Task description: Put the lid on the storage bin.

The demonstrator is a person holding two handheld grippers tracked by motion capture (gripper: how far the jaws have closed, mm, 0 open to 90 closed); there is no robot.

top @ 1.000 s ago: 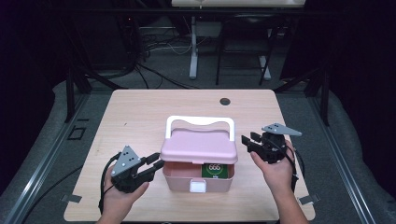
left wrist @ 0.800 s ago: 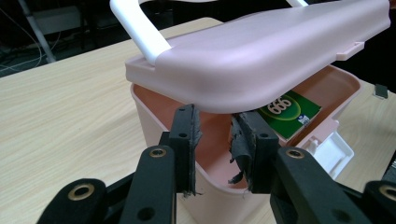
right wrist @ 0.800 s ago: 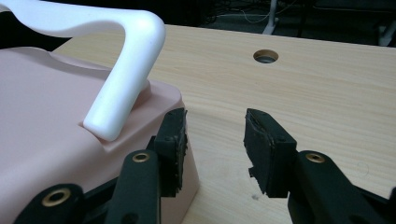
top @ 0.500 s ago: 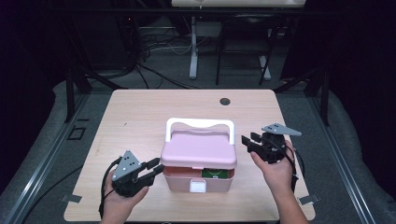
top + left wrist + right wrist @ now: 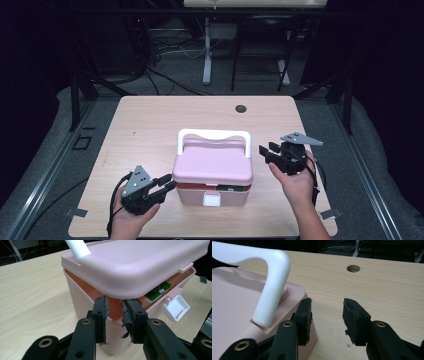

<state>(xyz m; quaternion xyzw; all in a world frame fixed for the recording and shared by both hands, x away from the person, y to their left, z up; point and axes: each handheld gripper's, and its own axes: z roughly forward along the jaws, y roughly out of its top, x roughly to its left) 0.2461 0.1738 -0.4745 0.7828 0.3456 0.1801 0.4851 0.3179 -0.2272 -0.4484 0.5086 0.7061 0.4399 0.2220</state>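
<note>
Left gripper (image 5: 167, 186) near the front edge of the counter (image 5: 150, 125), fingers (image 5: 101, 312) narrowly parted, just been closing, tips at the left front corner of the pink box (image 5: 212, 192) right under the lid's rim, nothing between them; lid (image 5: 212, 162) sits slightly raised at the front, orange inner wall and a green item showing in the gap; white latch (image 5: 211, 200) hangs at the box's front; box stands mid-counter towards the front edge; right gripper (image 5: 267, 151) just beside the box's right side, fingers (image 5: 355, 315) spread open, holding nothing; white handle (image 5: 214, 136) upright at the lid's rear; round hole (image 5: 241, 108) in the counter farther back.
</note>
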